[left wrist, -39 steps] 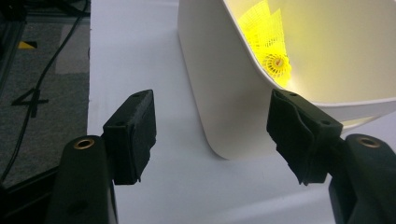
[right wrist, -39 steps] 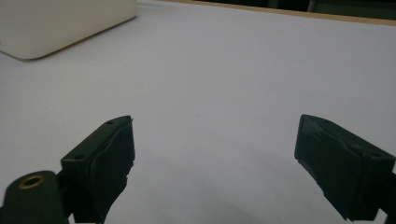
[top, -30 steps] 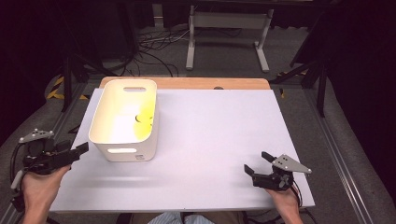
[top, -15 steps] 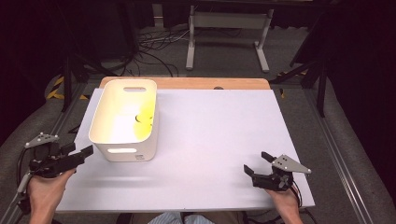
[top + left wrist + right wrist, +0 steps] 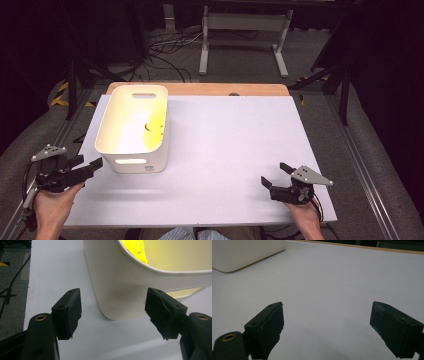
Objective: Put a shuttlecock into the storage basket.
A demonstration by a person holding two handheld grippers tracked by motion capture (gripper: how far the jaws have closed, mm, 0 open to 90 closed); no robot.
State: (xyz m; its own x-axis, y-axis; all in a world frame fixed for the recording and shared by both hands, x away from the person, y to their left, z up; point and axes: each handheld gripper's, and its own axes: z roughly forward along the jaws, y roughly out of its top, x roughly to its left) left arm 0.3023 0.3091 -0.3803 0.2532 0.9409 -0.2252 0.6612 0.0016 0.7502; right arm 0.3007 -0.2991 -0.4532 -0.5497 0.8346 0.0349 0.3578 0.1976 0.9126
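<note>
White bin (image 5: pixel 131 155) w/ yellow item (image 5: pixel 157 121) inside.

A white plastic bin (image 5: pixel 133 131) with rounded corners stands upright on the white tabletop (image 5: pixel 225 150), at its left side towards the far edge. It has slot handles cut in both short walls. Something bright yellow (image 5: pixel 157 121) lies inside, against its right wall.

A white rectangular worktop (image 5: pixel 235 150) with a wooden far edge (image 5: pixel 210 89) stands on grey carpeted floor (image 5: pixel 240 60). Black cables (image 5: pixel 165 50) tangle at upper centre beside a white metal stand (image 5: pixel 242 35). The surrounding room lies dark.
</note>
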